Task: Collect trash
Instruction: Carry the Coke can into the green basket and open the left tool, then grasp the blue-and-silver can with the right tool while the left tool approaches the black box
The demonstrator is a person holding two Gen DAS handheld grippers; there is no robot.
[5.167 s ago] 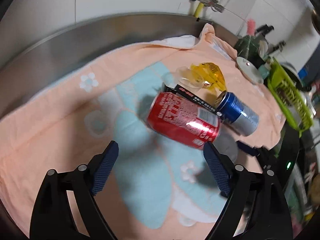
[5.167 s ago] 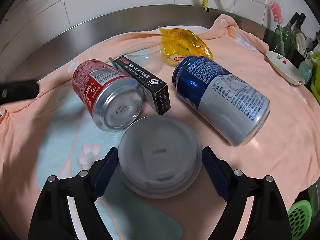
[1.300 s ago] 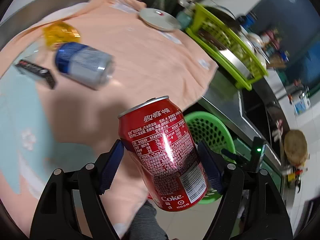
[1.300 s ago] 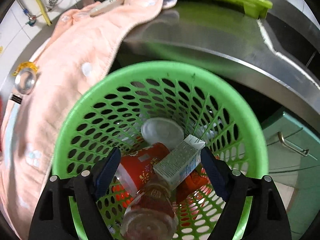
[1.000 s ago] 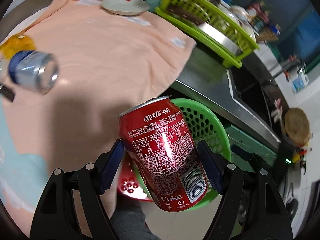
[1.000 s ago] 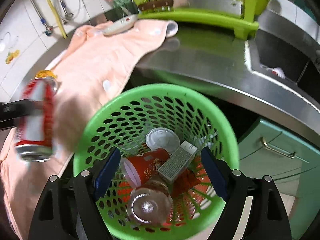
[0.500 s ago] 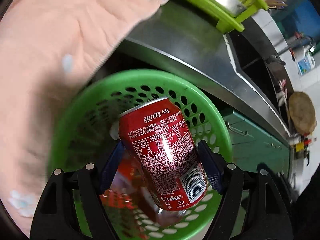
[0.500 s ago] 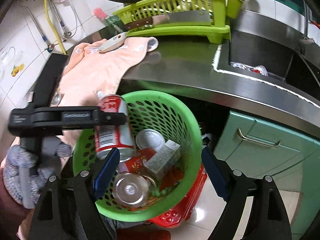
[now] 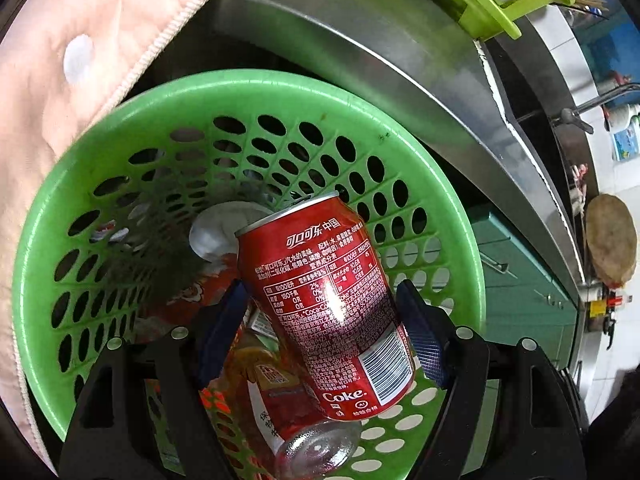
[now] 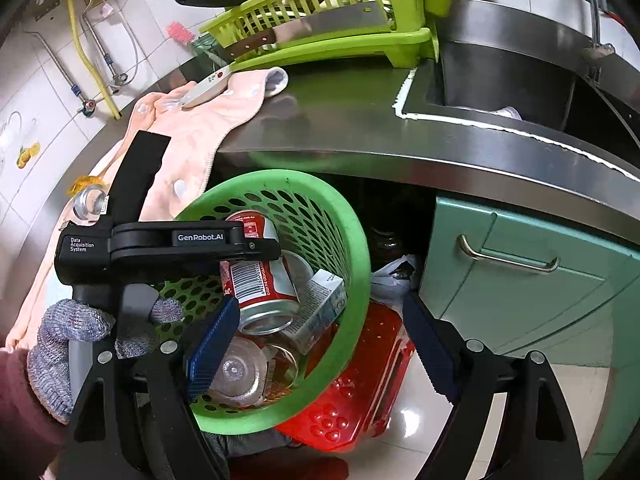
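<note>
My left gripper (image 9: 324, 334) is shut on a red Coke can (image 9: 326, 300) and holds it inside the mouth of the green perforated basket (image 9: 248, 88). The right wrist view shows the same can (image 10: 258, 270) in the basket (image 10: 352, 232), under the left gripper's black body. The basket holds a clear bottle (image 9: 316, 450), a white lid (image 9: 212, 232) and a small carton (image 10: 326, 306). My right gripper (image 10: 320, 350) is open and empty, in front of the basket. A blue can (image 10: 90, 202) and yellow wrapper (image 10: 86, 182) lie on the pink towel.
The steel counter edge (image 10: 400, 152) overhangs the basket. A pink towel (image 9: 80, 60) hangs beside it. A red plastic piece (image 10: 360, 392) lies under the basket. A green dish rack (image 10: 328, 20) with a knife stands behind. A teal cabinet (image 10: 520, 280) is at right.
My left gripper has carried the Coke can off the towel and down into the basket mouth. My right gripper has pulled back from the basket, empty after dropping the lid.
</note>
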